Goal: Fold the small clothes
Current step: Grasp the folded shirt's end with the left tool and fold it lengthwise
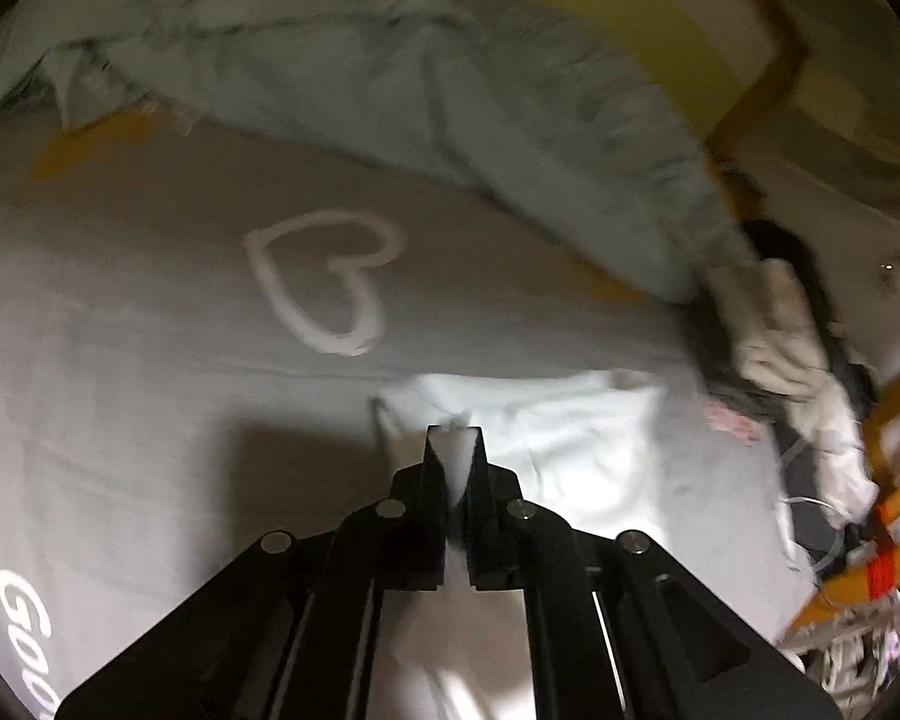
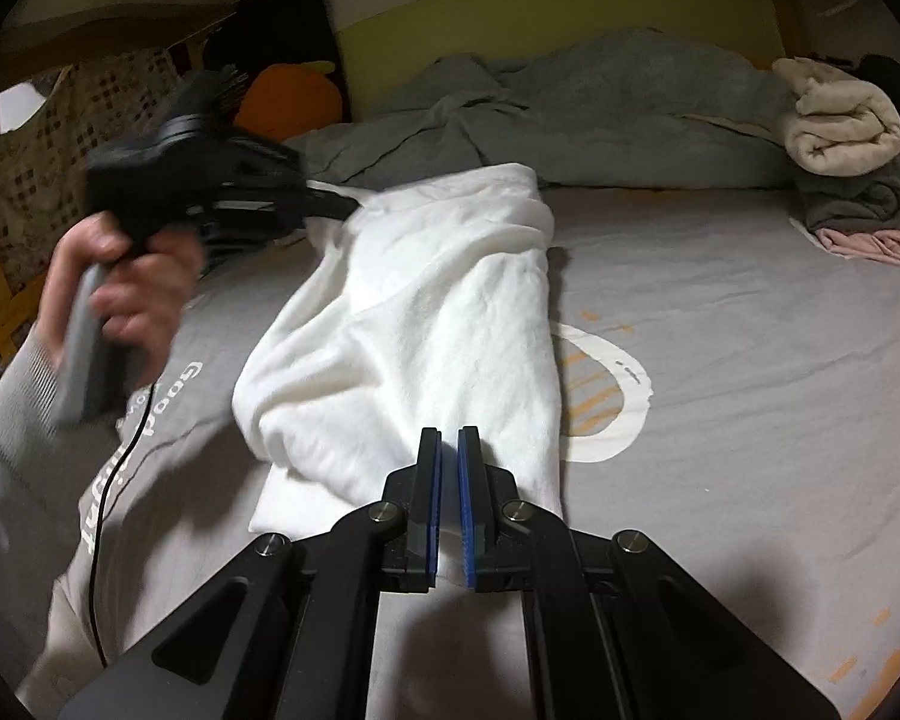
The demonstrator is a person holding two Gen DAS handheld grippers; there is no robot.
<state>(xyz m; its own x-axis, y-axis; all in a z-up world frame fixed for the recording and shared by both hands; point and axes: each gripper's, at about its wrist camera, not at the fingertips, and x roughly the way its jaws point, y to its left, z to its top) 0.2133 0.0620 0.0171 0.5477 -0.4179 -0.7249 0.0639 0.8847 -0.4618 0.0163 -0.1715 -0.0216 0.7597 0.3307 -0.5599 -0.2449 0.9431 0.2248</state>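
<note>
item: white garment (image 2: pixel 426 312), draped long across my grey bedsheet (image 2: pixel 720 372), one end raised. my left gripper (image 1: pixel 453 433): fingers nearly together, pinching white cloth at the lifted far end. my right gripper (image 2: pixel 449 433): blue pads (image 2: pixel 435 480) set close with a thin gap, over the near end; whether cloth is caught, i cannot tell. also present: grey duvet (image 2: pixel 600 120) bunched behind, folded clothes stack (image 2: pixel 852 174) at far right.
</note>
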